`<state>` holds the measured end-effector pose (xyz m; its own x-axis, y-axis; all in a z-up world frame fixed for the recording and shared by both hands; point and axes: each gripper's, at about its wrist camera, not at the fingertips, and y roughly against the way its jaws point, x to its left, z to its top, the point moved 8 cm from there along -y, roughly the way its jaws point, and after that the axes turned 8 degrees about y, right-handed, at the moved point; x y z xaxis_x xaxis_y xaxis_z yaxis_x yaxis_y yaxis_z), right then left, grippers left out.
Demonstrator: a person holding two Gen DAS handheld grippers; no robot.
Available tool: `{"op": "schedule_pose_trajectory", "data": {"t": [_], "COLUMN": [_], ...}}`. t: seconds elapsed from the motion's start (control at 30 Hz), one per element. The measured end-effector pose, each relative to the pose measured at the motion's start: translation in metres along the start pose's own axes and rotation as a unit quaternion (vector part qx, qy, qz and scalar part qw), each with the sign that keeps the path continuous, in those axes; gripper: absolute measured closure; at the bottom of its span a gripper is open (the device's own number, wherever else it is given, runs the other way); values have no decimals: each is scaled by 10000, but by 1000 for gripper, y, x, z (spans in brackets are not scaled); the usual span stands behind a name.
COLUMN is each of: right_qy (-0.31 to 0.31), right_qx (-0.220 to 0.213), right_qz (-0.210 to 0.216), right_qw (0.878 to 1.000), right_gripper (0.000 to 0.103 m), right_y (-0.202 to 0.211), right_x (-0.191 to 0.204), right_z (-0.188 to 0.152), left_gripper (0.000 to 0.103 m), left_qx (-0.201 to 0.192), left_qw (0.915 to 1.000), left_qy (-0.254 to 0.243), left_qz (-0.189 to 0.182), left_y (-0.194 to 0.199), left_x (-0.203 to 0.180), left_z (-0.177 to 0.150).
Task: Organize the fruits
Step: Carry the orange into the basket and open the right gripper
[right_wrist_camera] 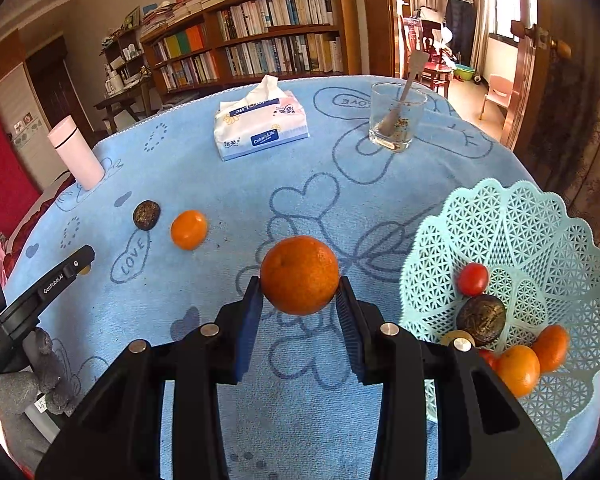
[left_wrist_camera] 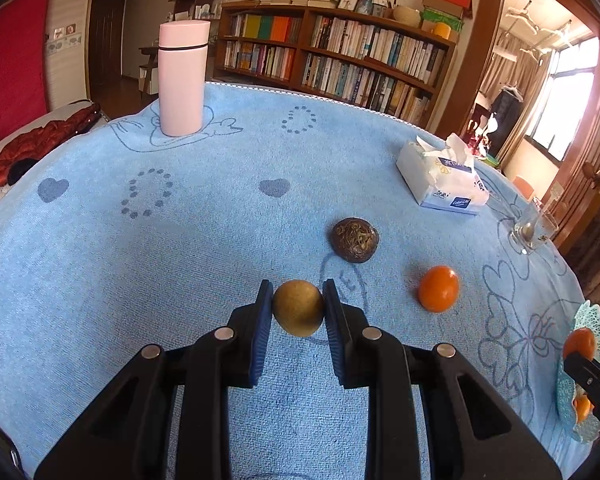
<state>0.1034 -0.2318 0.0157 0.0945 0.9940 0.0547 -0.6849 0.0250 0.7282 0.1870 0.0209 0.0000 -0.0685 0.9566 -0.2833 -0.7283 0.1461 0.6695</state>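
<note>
Covering the table, the blue patterned towel [right_wrist_camera: 204, 184] carries everything. The pale green lattice plastic basket [right_wrist_camera: 540, 232], already holding fruit, lies just right of the right gripper [right_wrist_camera: 299, 304], whose jaws clamp a large round orange [right_wrist_camera: 299, 275] above the cloth; this hand is the nearer. The left gripper [left_wrist_camera: 298, 312] pinches a small golden-brown round fruit [left_wrist_camera: 298, 308], with the basket far to its right.
</note>
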Motion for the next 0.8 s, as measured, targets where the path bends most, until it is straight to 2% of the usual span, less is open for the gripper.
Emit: {"op": "schedule_pose_trajectory", "data": {"t": [0.2, 0.43, 0.6, 0.8], "right_qy": [-499, -1082, -1415, -1524], "right_qx": [-94, -33, -15, -143], "right_qz": [-469, -828, -1024, -1083], "right_qw": [9976, 9907, 9846, 9823], "right_gripper": [64, 64, 63, 62], "right_y": [22, 32, 33, 46], "right_x": [-62, -123, -151, -164], "right_z": [-10, -27, -38, -42], "left_gripper": [77, 77, 77, 77], "left_qx": [60, 58, 44, 106], "left_qw": [9999, 9995, 9990, 9985], "left_qy": [-131, -292, -425, -476], "left_qz": [-81, -104, -117, -254], "left_y": [0, 3, 4, 6], "left_x": [-12, -23, -31, -40], "left_z": [-7, -13, -17, -21]}}
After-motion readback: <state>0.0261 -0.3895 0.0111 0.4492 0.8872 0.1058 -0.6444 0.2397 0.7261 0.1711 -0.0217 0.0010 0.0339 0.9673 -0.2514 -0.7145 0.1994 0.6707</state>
